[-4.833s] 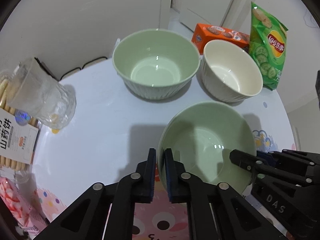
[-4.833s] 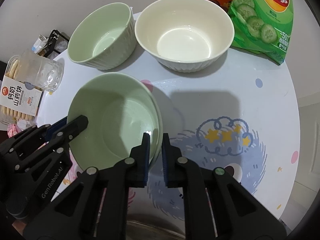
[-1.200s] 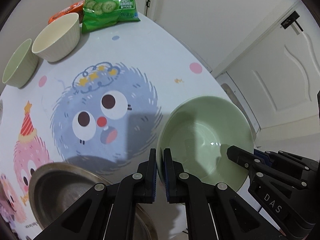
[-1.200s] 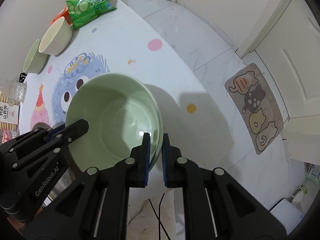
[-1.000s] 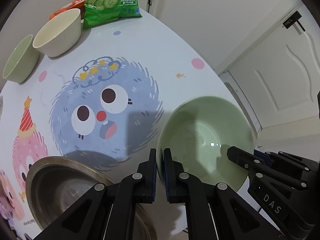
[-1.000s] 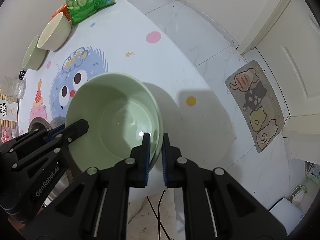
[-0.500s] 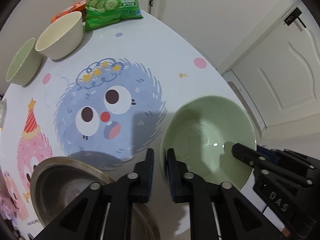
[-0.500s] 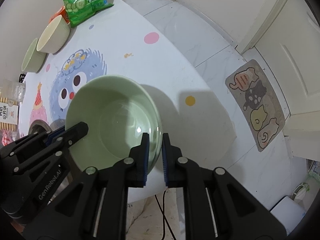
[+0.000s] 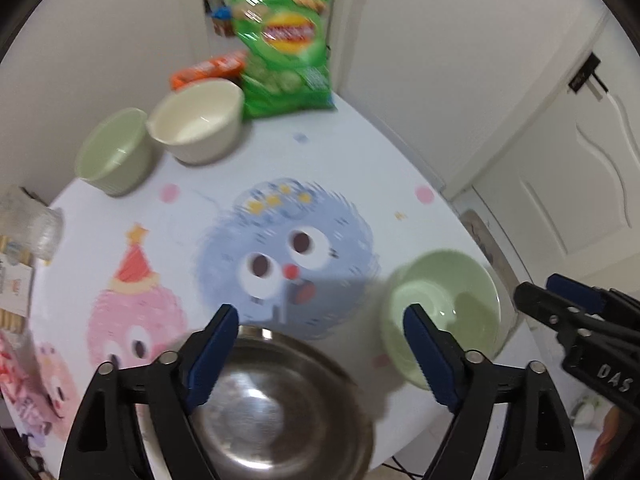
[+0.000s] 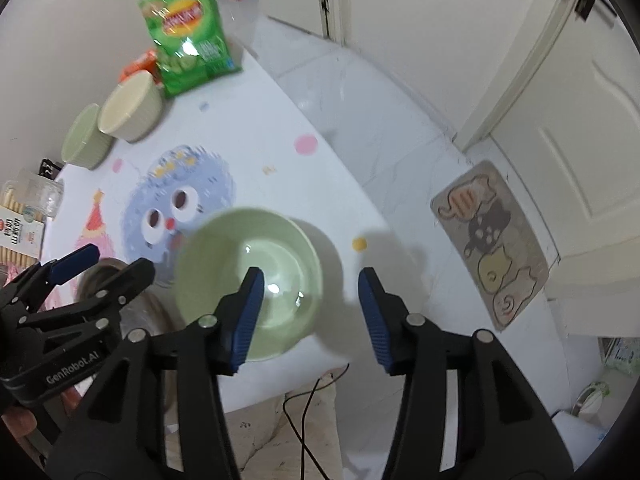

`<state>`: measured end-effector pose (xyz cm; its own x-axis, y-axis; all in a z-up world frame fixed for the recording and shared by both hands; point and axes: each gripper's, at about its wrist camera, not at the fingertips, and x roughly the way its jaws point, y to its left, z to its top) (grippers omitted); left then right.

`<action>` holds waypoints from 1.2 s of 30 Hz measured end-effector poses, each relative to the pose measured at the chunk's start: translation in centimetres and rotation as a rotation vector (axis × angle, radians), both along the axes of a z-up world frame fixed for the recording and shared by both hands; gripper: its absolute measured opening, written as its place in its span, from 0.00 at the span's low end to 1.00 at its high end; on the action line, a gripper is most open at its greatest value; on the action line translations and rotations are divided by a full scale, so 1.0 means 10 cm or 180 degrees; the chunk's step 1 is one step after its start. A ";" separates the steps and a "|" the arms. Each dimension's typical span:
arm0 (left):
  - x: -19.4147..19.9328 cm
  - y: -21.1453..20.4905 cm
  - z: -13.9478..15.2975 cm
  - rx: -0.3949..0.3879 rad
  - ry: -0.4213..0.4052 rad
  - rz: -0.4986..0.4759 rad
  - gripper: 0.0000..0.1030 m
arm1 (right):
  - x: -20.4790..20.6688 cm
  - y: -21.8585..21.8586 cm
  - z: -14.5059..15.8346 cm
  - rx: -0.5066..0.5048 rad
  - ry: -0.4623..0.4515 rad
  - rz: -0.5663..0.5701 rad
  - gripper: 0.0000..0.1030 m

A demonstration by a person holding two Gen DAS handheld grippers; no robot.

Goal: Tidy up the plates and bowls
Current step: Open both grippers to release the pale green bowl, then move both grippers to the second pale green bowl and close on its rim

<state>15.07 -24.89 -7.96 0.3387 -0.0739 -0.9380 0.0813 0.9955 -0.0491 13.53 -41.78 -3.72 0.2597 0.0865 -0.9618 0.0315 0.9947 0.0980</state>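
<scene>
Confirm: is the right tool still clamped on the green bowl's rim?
No. In the right wrist view the right tool is spread wide open, and the green bowl sits free on the table.

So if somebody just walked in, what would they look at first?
Probably the big fuzzy blue monster face printed in the middle of the round white table. Next, the shallow pale green bowl near the table's front edge, sitting free between the left gripper and right gripper, both with jaws wide open. A shiny steel bowl sits beside it.
</scene>
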 end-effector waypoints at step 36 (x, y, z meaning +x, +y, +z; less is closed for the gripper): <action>1.59 2.89 -0.18 0.0054 -0.0141 0.1396 1.00 | 2.13 3.26 -0.10 0.0406 -0.0305 0.1659 0.76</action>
<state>31.01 3.97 -9.76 0.3744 0.1010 -0.9217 -0.3474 0.9369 -0.0384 34.81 -9.14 -4.75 0.2371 0.3417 -0.9094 -0.4776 0.8562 0.1971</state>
